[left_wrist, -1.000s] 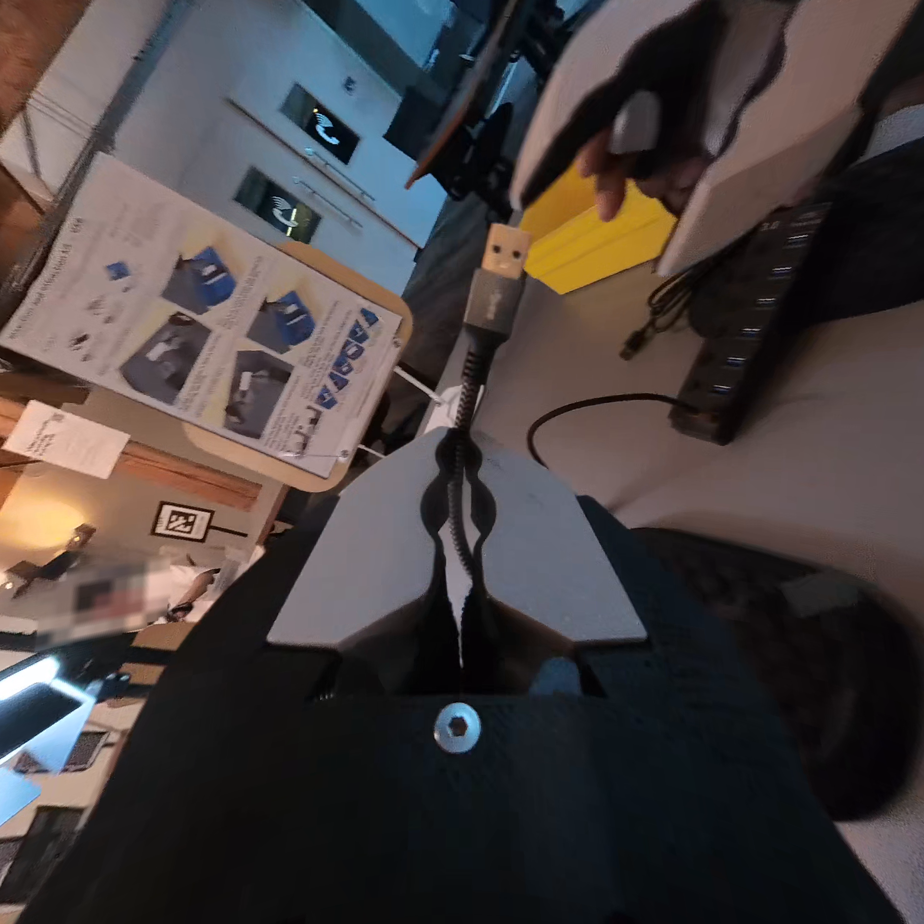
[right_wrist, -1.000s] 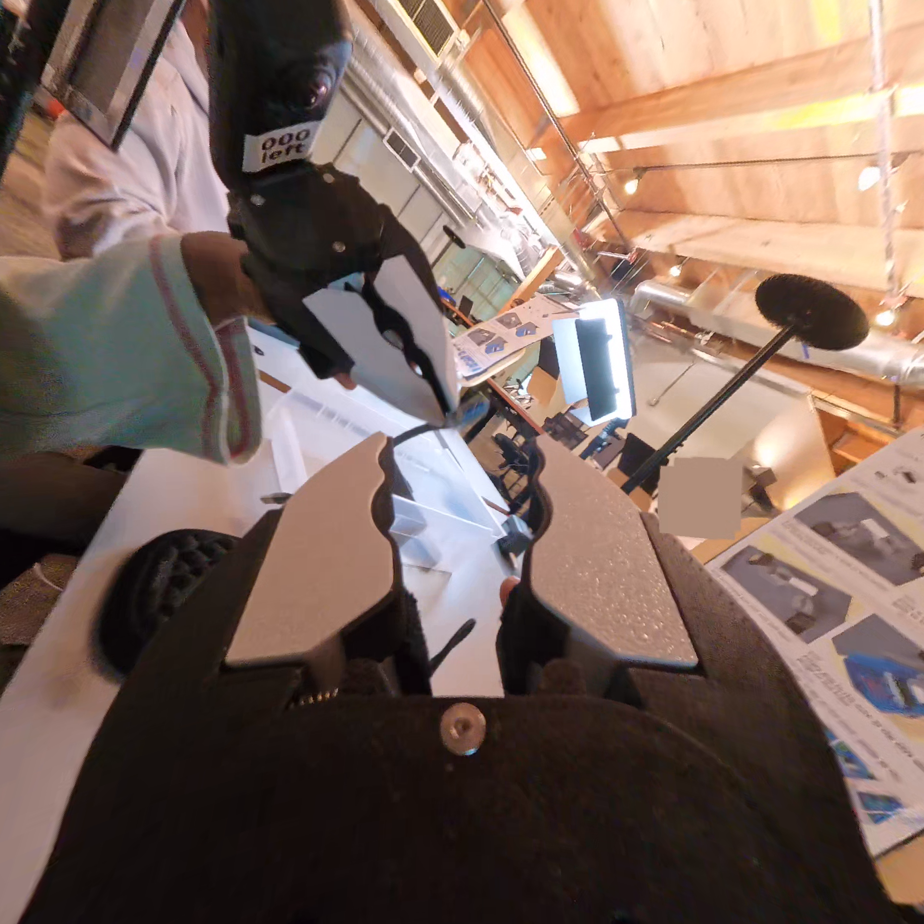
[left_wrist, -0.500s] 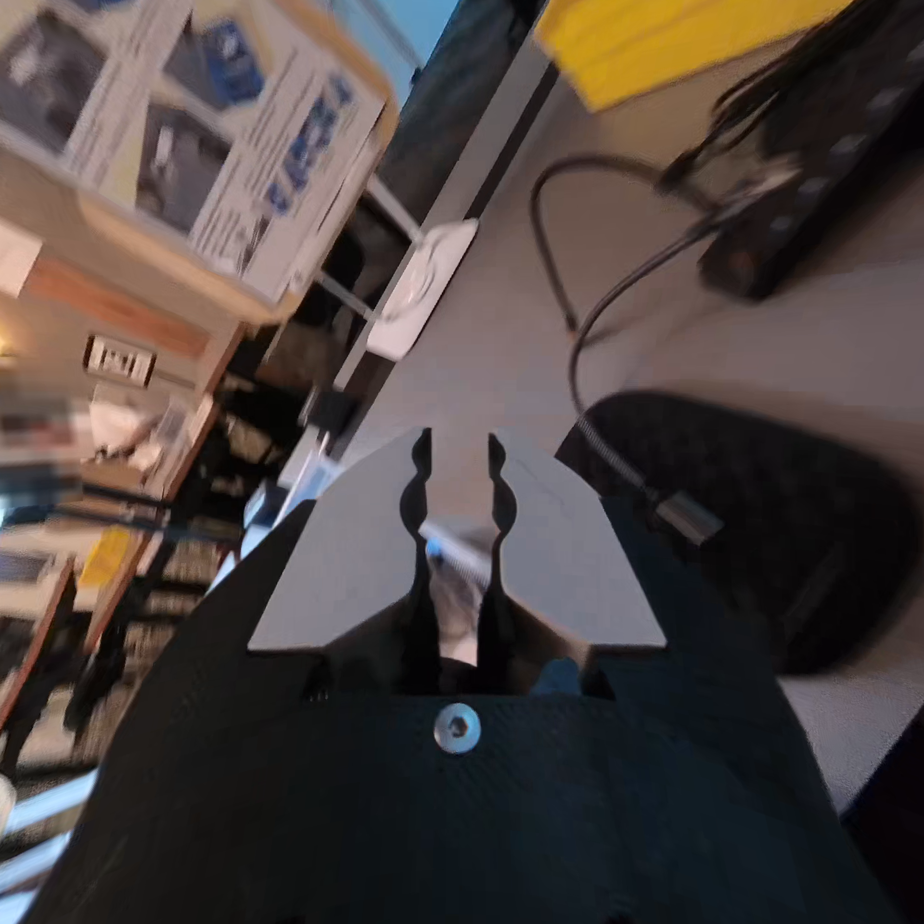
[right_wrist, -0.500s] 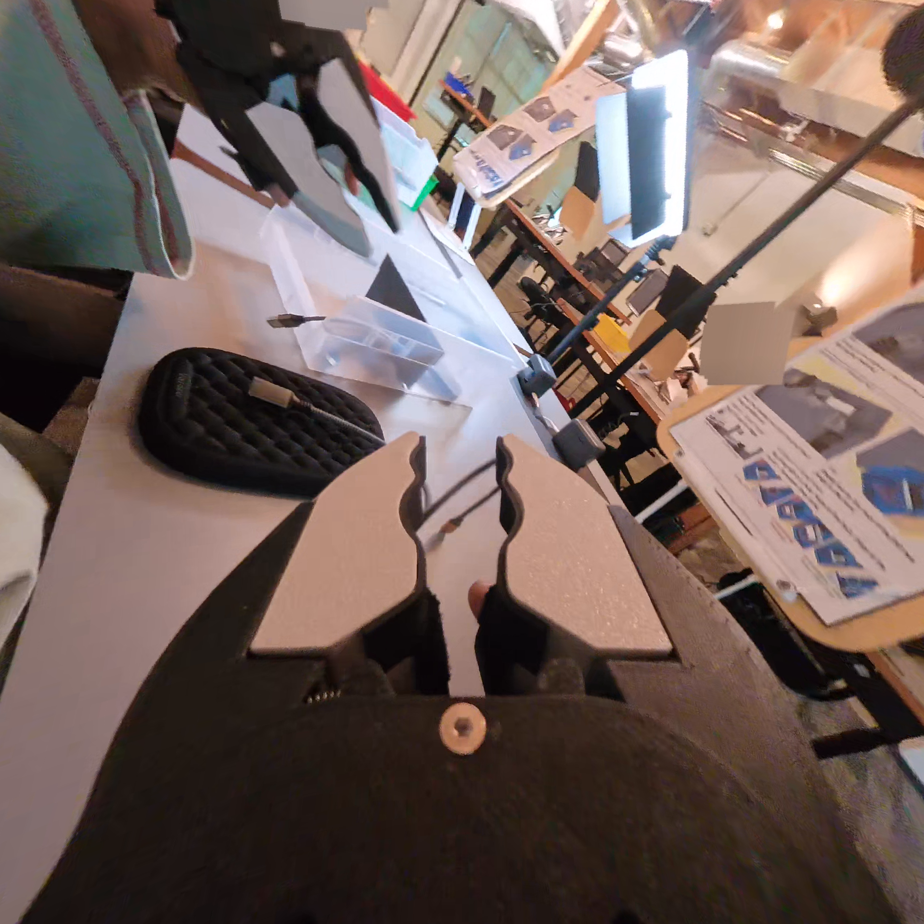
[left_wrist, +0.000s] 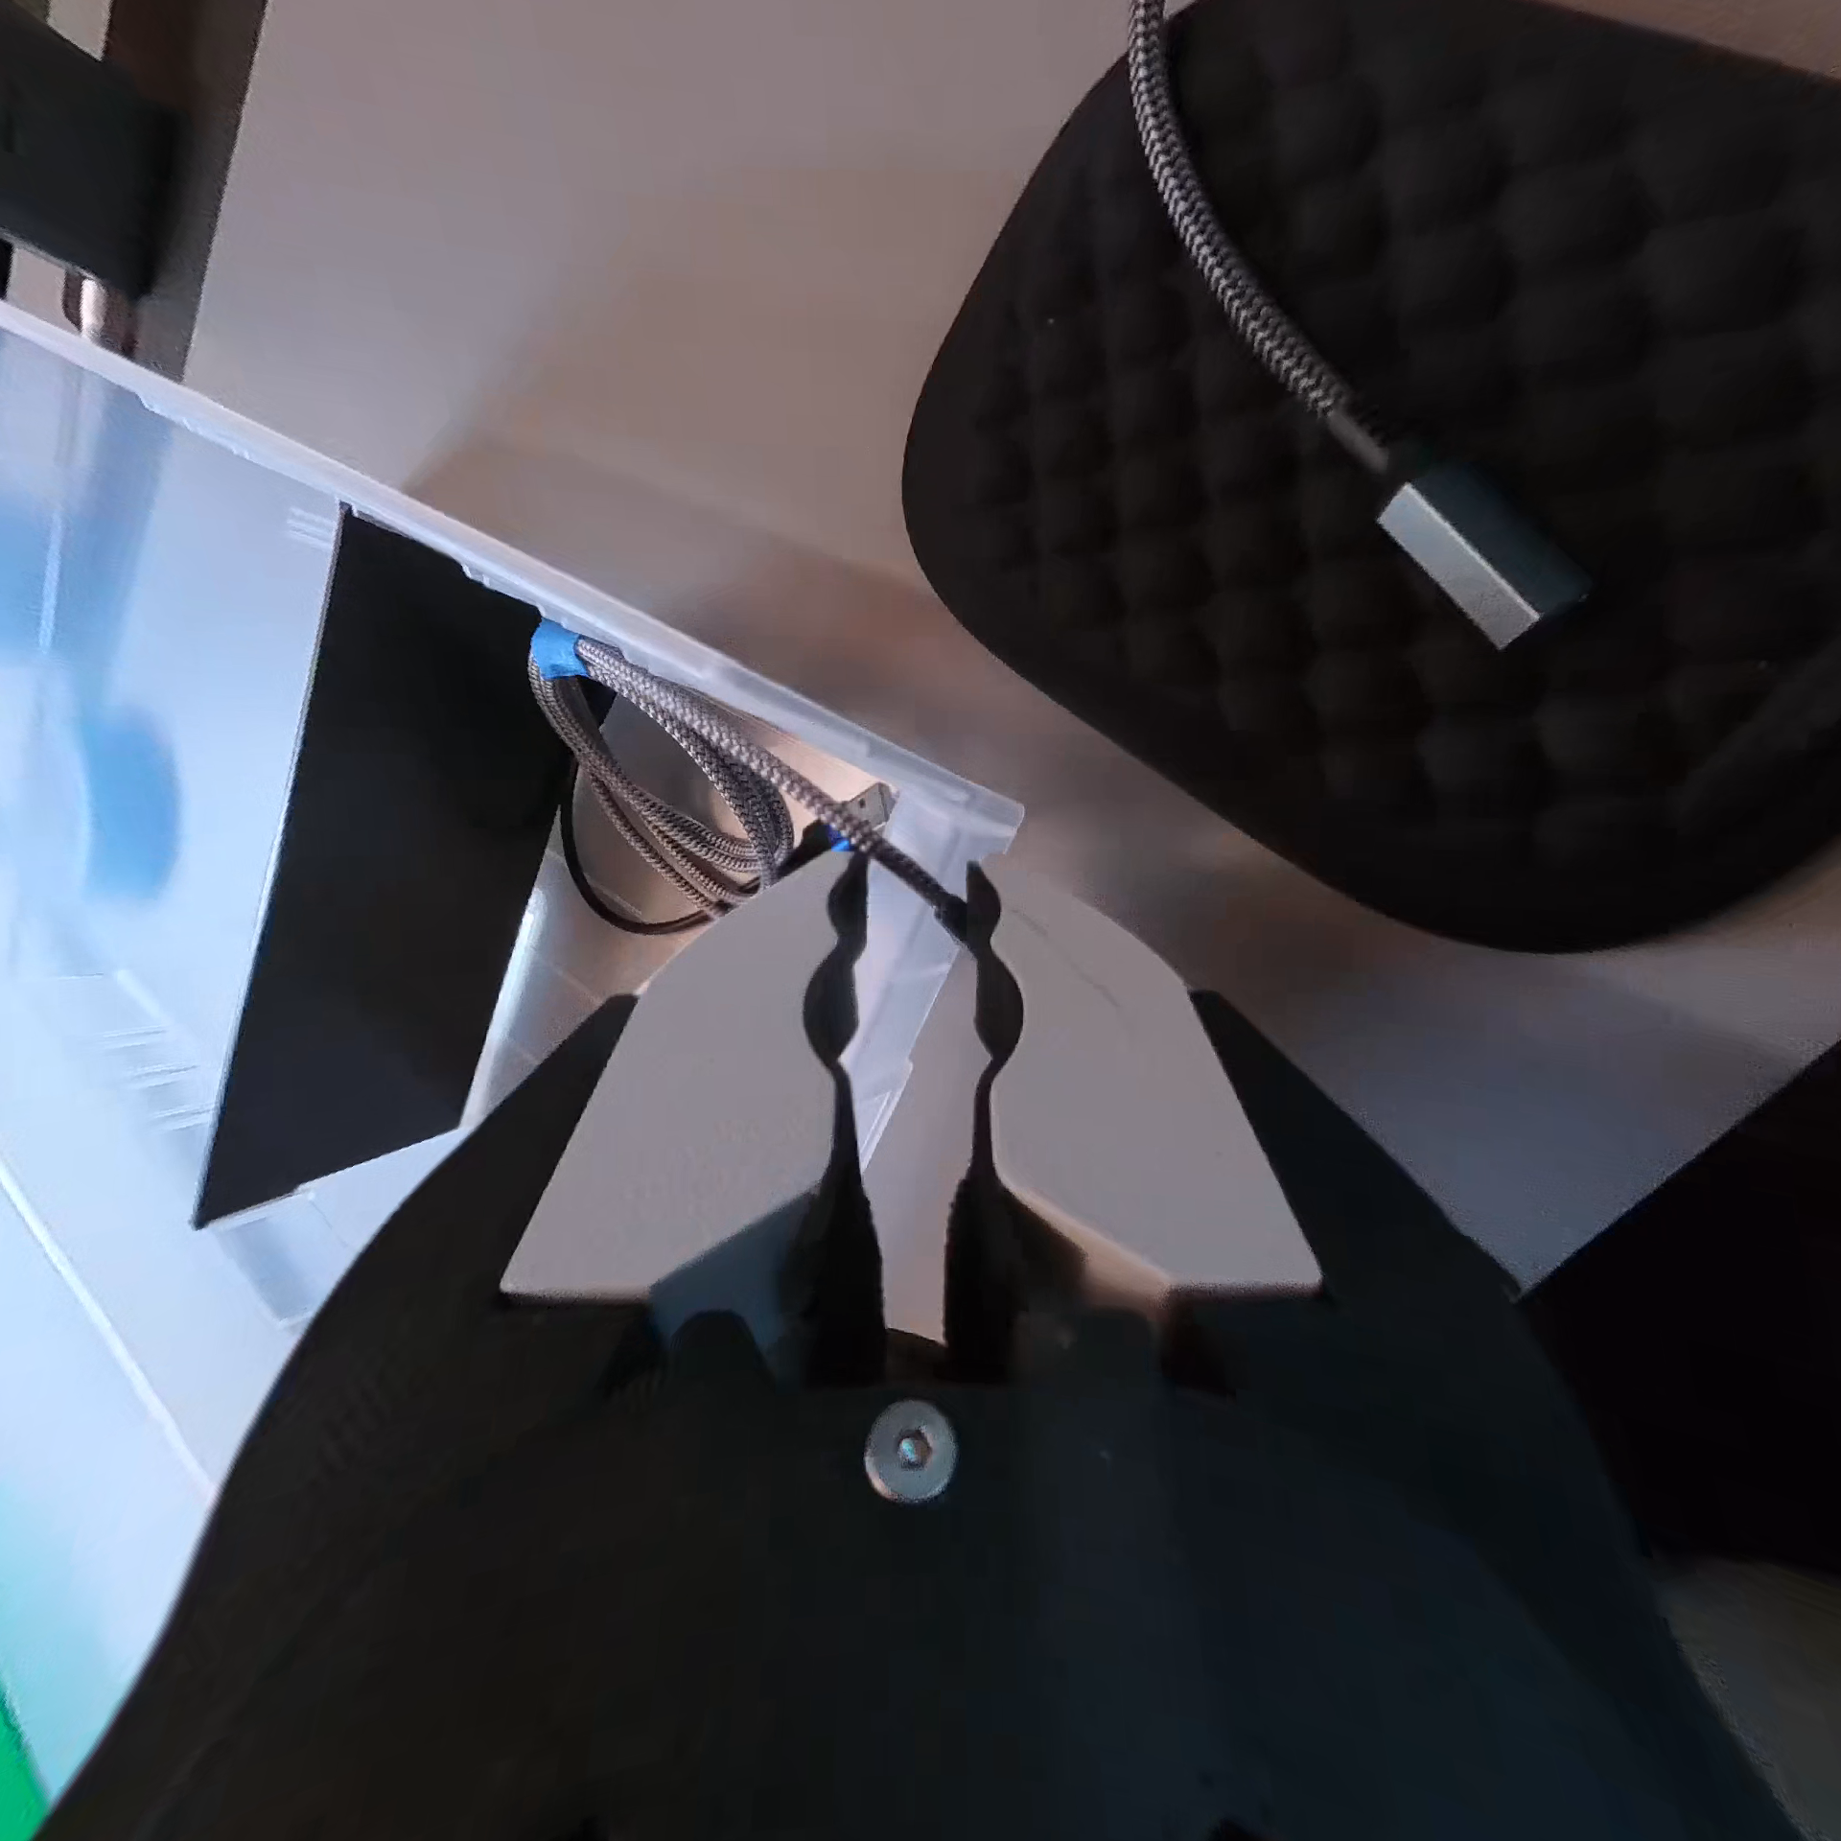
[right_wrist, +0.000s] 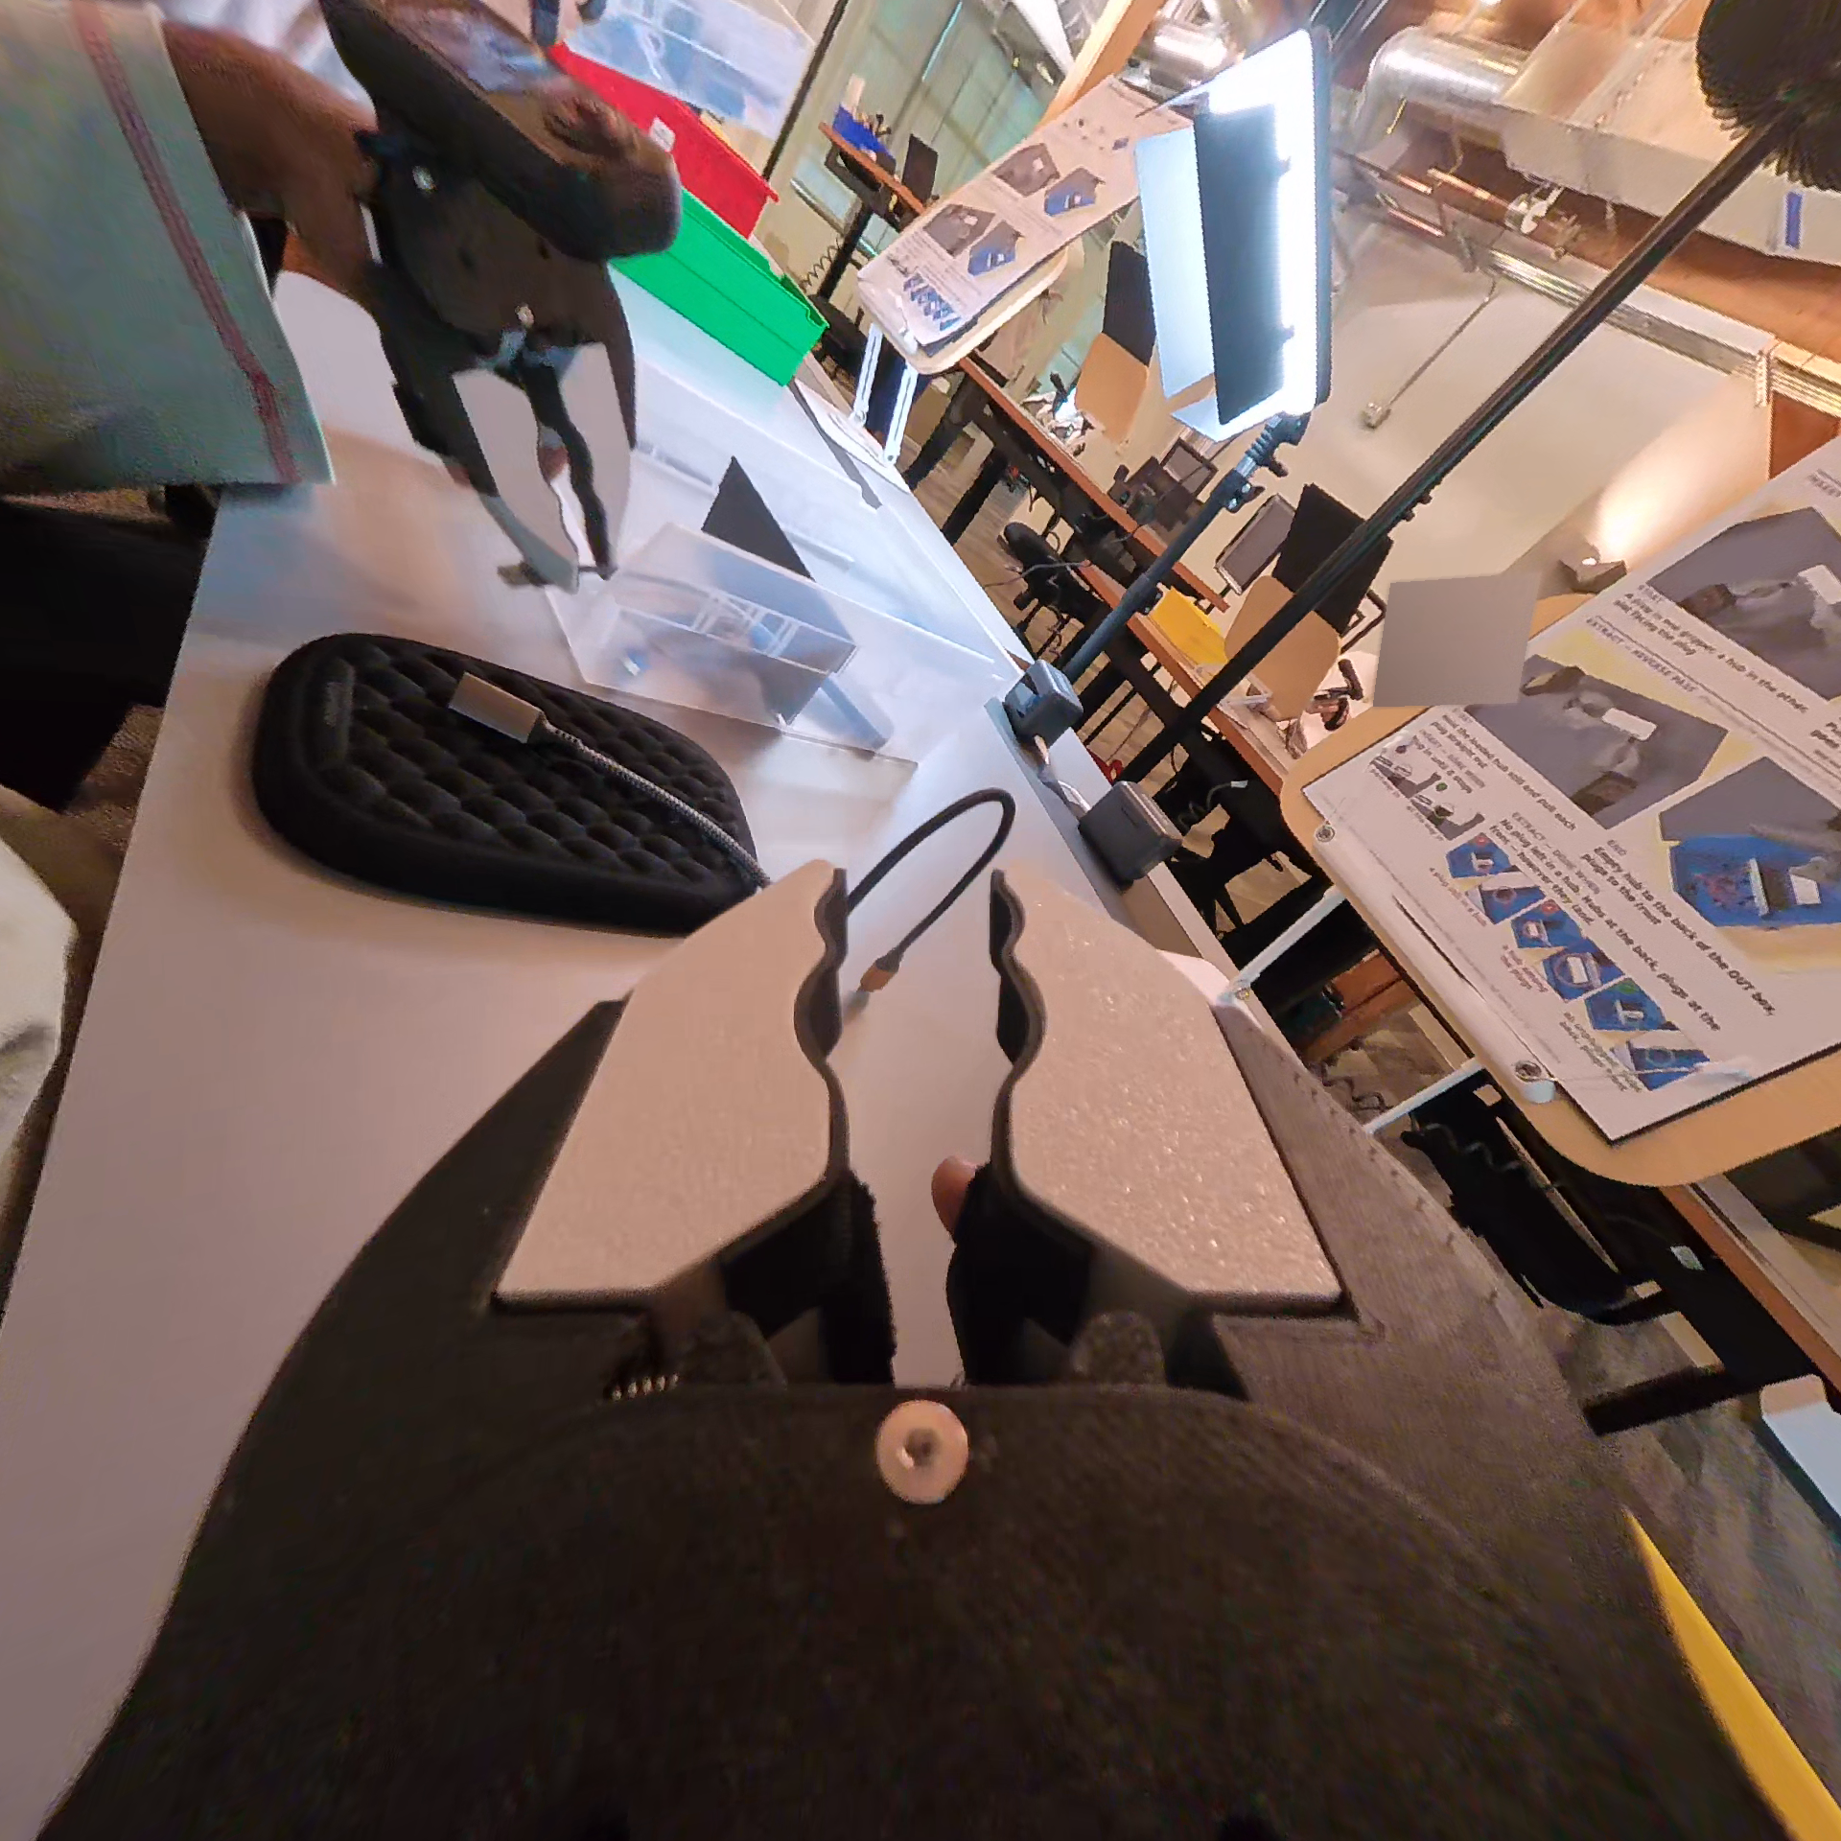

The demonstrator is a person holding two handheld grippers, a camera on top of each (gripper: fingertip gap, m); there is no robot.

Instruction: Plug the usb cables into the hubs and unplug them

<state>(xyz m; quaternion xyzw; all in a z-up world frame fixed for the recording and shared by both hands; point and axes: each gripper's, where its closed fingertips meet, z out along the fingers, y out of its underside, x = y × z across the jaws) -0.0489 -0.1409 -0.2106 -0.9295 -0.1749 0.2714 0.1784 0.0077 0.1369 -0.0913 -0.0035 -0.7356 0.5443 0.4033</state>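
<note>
Left gripper: 2 flat grey plates with wavy black-padded inner edges, spread a little, nothing pinched. Tips sit at the corner of a clear plastic bin. A coil of braided grey usb cables with a blue tape band lies in the bin at 11 o'clock from the tips; 1 strand crosses just in front of them, contact unclear. A metal plug end pokes out at the bin wall. A matte black wedge-shaped divider stands in the bin at 9 o'clock.

At 1 o'clock: a black quilted pad, rounded and soft-looking, with a braided cable draped over it, ending in a grey metal-shelled USB plug.

Right gripper: same build with grainy plates, spread, empty. It hovers over the smooth white table. A thin black cable arches just past the tips at 12 o'clock. Pad at 10 o'clock. The other gripper is at 11 o'clock, tips down at the bin. A green tray and a red tray sit further back. Instruction board at 3 o'clock. No hub visible in either view.
</note>
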